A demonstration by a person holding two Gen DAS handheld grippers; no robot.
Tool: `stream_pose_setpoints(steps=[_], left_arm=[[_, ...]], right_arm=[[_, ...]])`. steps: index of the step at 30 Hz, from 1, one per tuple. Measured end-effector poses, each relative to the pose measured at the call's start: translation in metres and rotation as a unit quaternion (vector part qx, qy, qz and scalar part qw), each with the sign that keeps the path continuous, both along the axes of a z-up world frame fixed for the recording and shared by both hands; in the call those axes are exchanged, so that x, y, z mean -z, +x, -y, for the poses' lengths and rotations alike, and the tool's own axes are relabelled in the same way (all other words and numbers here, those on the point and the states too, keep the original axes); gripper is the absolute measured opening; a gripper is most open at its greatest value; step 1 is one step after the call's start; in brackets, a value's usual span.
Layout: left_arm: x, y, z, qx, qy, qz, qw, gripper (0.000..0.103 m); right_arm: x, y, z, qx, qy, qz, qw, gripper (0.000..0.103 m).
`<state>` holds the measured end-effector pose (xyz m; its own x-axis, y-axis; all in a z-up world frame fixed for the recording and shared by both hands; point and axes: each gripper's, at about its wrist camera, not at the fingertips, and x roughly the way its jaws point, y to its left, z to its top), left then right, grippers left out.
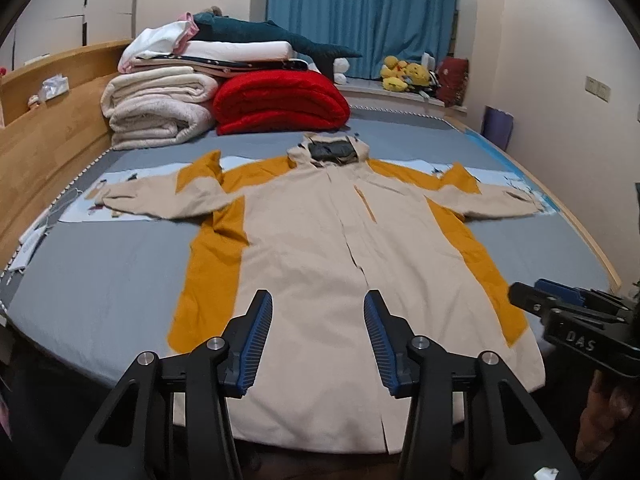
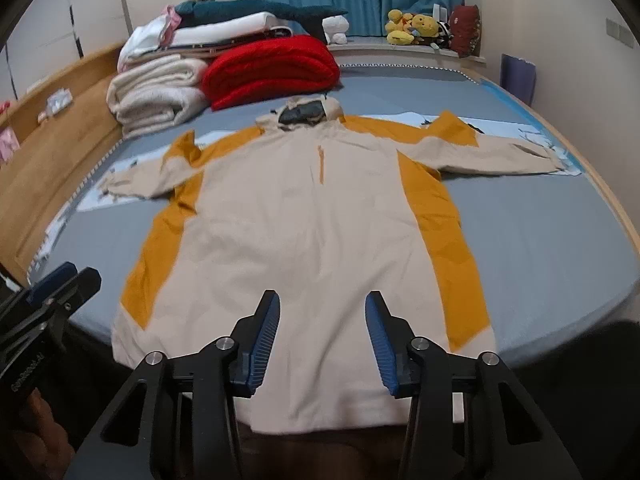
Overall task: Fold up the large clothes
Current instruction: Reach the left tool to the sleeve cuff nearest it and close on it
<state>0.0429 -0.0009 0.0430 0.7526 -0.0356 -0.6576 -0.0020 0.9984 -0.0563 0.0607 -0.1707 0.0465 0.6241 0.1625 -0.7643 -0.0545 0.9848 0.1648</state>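
Lengthwise, the jacket lies hood away, hem nearest both empty, spread grippers.

The coat is cream with mustard side panels (hood lining dark grey) on a grey-blue sheet.

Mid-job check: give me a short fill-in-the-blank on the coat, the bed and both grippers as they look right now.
1. The beige and mustard coat lies flat with both sleeves spread ____.
2. The folded blanket just beyond its hood is ____ in colour.
3. Between the fingers of the left gripper and the right gripper, the coat is not yet ____.
4. The coat rests on a ____ bed sheet.

Missing words: outward; red; gripped; grey
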Motion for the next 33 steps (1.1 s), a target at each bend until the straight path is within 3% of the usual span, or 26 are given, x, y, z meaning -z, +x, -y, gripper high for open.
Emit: stream_pose_setpoints(steps=[7,18,21,24,25,28,33], left_arm=[[-0.018,0.058,-0.022,-0.05,0.002,0.022,0.9985,0.045],[-0.049,0.158,-0.066,-0.116,0.004,0.083,0.9898,0.045],[-0.053,0.188,-0.082,-0.133,0.013,0.095,0.9864,0.051],[-0.044,0.214,-0.095,-0.136,0.027,0.093,0.986,0.053],[-0.039,0.223,-0.099,-0.137,0.038,0.092,0.9856,0.053],[-0.019,0.254,-0.119,-0.138,0.058,0.073,0.986,0.053],[0.031,0.299,-0.174,-0.164,0.054,0.025,0.9847,0.053]], right_arm=[[-0.029,0.05,-0.012,-0.006,-0.006,0.035,0.999,0.045],[-0.068,0.167,-0.028,0.0,-0.023,0.105,0.994,0.045],[-0.079,0.204,-0.036,-0.011,-0.025,0.13,0.991,0.045],[-0.086,0.239,-0.047,-0.016,-0.038,0.156,0.987,0.048],[-0.086,0.249,-0.049,-0.018,-0.035,0.159,0.987,0.056],[-0.082,0.28,-0.053,-0.015,-0.03,0.168,0.985,0.066],[-0.044,0.313,-0.051,-0.018,-0.02,0.15,0.988,0.069]])
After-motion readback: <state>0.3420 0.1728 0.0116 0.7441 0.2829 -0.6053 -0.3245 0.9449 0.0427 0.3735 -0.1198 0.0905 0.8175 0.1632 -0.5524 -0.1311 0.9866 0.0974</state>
